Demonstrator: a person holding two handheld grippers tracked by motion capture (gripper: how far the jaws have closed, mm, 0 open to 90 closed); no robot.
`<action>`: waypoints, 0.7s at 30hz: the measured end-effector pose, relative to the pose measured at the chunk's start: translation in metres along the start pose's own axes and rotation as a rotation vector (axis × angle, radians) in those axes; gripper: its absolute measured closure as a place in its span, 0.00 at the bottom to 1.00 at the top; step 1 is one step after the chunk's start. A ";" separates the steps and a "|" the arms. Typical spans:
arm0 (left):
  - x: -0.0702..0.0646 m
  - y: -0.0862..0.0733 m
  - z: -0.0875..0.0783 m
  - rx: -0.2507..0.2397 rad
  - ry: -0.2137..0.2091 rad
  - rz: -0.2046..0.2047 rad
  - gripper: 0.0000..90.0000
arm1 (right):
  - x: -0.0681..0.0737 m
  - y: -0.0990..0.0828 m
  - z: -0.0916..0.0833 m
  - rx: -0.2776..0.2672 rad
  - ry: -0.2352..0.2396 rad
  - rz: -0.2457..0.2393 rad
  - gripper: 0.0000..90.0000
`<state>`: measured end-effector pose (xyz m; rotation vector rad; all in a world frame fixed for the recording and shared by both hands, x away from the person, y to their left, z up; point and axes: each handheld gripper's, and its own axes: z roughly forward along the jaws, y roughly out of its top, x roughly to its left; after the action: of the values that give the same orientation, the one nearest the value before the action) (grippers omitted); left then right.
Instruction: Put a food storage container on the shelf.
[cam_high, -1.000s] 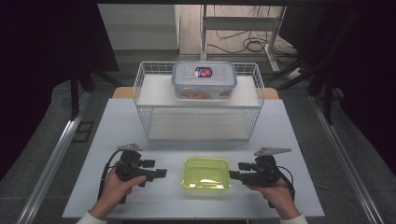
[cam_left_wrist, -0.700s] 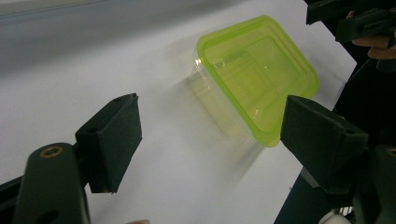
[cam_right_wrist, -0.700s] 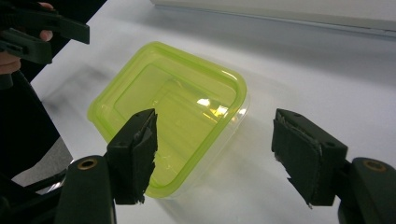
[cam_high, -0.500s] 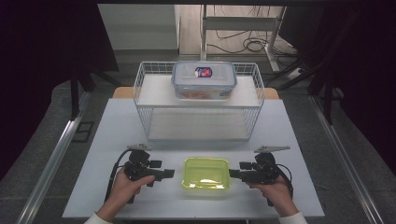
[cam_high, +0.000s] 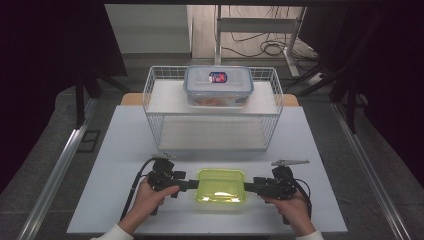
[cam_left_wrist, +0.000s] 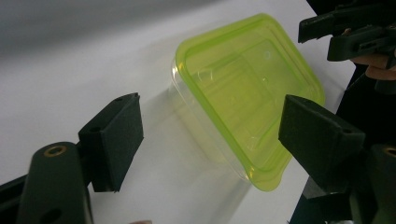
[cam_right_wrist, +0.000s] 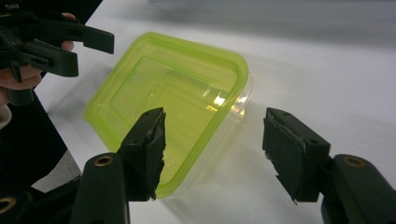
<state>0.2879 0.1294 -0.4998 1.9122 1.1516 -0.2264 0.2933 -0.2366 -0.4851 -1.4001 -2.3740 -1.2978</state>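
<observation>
Both grippers flank the clear food container with a lime-green lid (cam_high: 220, 185), which lies flat, lid up, near the white table's (cam_high: 120, 150) front edge with its long axis from 9 to 3 o'clock. At 9 o'clock the left gripper (cam_high: 192, 184) stands open, nothing between its pads (cam_left_wrist: 116, 135). At 3 o'clock the right gripper (cam_high: 248, 186) has just been closing yet gapes around the container's end, gripping nothing. At 12 o'clock sits a white wire basket (cam_high: 212, 112) with a lidded storage box (cam_high: 218, 85).
</observation>
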 end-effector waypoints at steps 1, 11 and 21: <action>0.002 -0.001 0.002 0.008 -0.009 -0.015 0.25 | 0.000 0.000 0.001 0.004 0.003 0.004 0.45; 0.003 -0.003 0.018 0.046 -0.061 -0.065 0.36 | 0.000 0.000 0.012 0.020 0.007 0.008 0.49; 0.005 -0.007 0.024 0.060 -0.108 -0.096 0.60 | 0.001 -0.003 0.025 0.070 0.029 -0.001 0.65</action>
<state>0.2910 0.1158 -0.5214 1.8744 1.1765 -0.4152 0.2984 -0.2192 -0.5025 -1.3516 -2.3774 -1.2136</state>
